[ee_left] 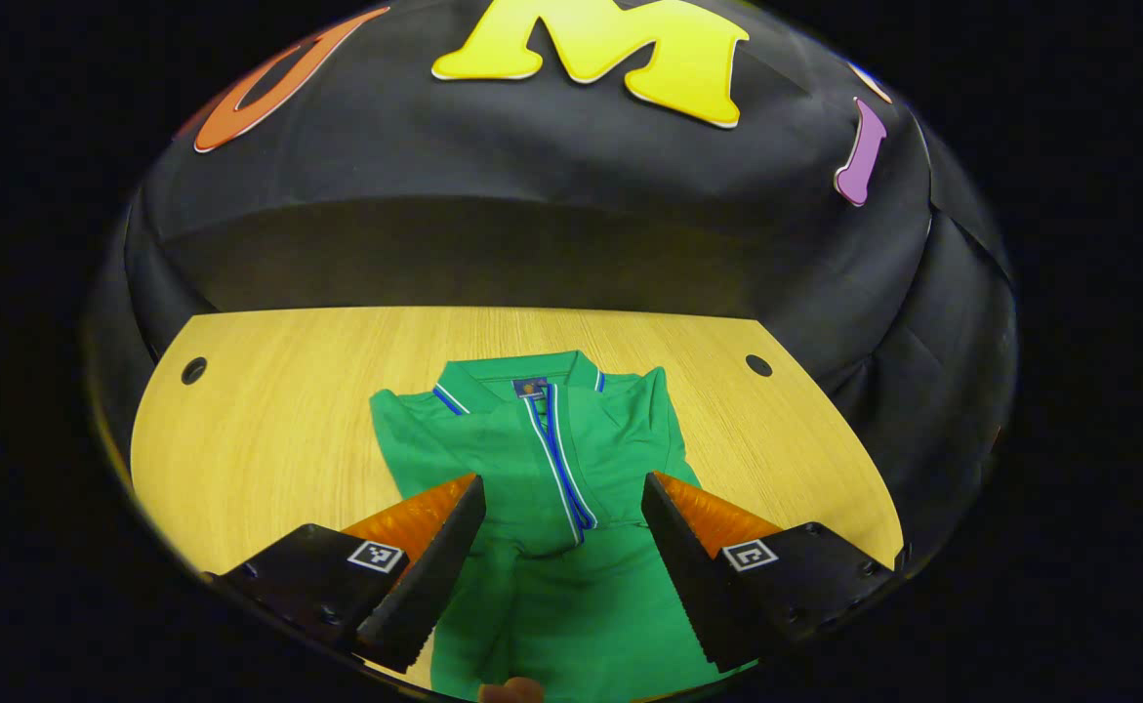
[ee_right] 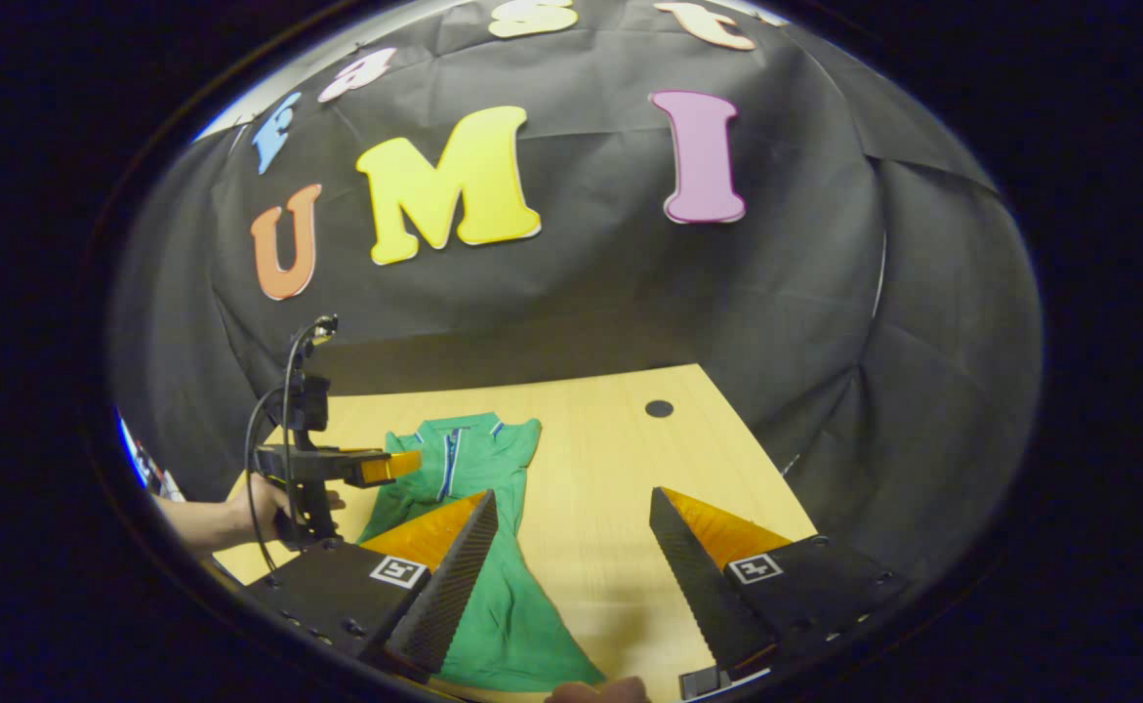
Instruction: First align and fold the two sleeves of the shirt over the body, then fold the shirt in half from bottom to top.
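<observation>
Here the shirt [ee_left: 571, 508] lies flat below the spread left gripper [ee_left: 563, 547].

Green shirt [ee_left: 571, 508] lies flat on wooden table [ee_left: 268, 430], collar toward the far edge, sleeves folded over the body. Left gripper [ee_left: 563, 493] hovers above the shirt's middle, jaws wide apart, gripping nothing.
</observation>
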